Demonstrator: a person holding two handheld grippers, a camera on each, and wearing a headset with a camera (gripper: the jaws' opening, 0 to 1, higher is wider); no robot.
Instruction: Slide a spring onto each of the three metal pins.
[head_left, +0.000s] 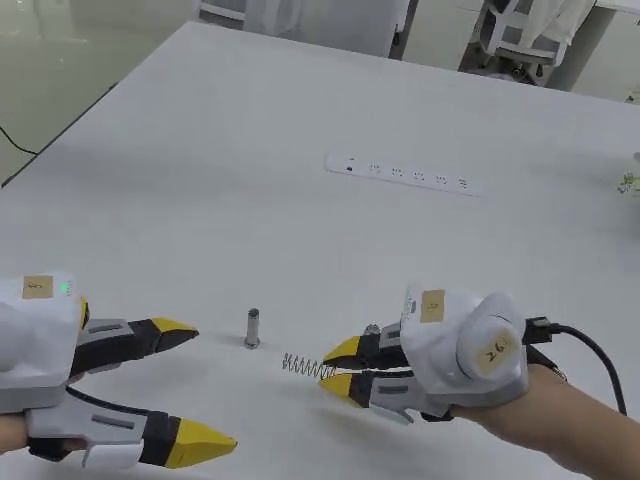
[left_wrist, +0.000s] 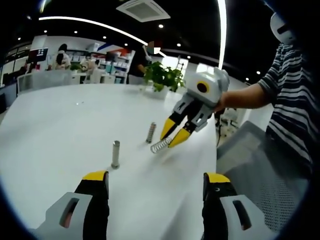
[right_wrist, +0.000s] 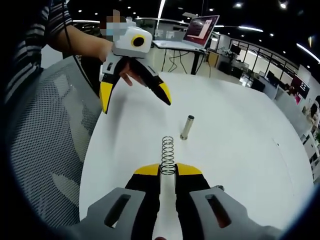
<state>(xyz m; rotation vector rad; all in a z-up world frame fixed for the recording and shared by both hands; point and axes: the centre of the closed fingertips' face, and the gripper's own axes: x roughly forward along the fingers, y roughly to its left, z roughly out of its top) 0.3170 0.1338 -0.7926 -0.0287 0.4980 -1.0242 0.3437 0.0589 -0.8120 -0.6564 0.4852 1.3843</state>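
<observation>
The right claw (head_left: 338, 368) is clenching one end of a thin wire spring (head_left: 305, 366). Its two black, yellow-tipped jaws are pinching the coils between them, and the rest of the spring is sticking out leftward, low over the smooth white bench (head_left: 300, 120); whether the free end is touching the surface cannot be told. Just left of that free end, and apart from it, a short metal pin (head_left: 252, 328) is standing upright on the bench, a plain grey cylinder with a slightly broader foot. In the left gripper view a second pin (left_wrist: 151, 132) is standing farther off, just beside the right claw; its shaft is looking ribbed, but it is too small to say why. The left claw (head_left: 200, 385) is hanging released at the near left, its pointed jaws spreading wide around nothing and aiming toward the first pin. Both claws are carrying rounded white plastic housings, and a black cable (head_left: 590, 350) is trailing from the right one. A striped sleeve (left_wrist: 287, 85) is showing behind the right claw in the left gripper view. A flat, long white power strip (head_left: 403, 175) is lying on the far side of the bench, well apart from the pins.
</observation>
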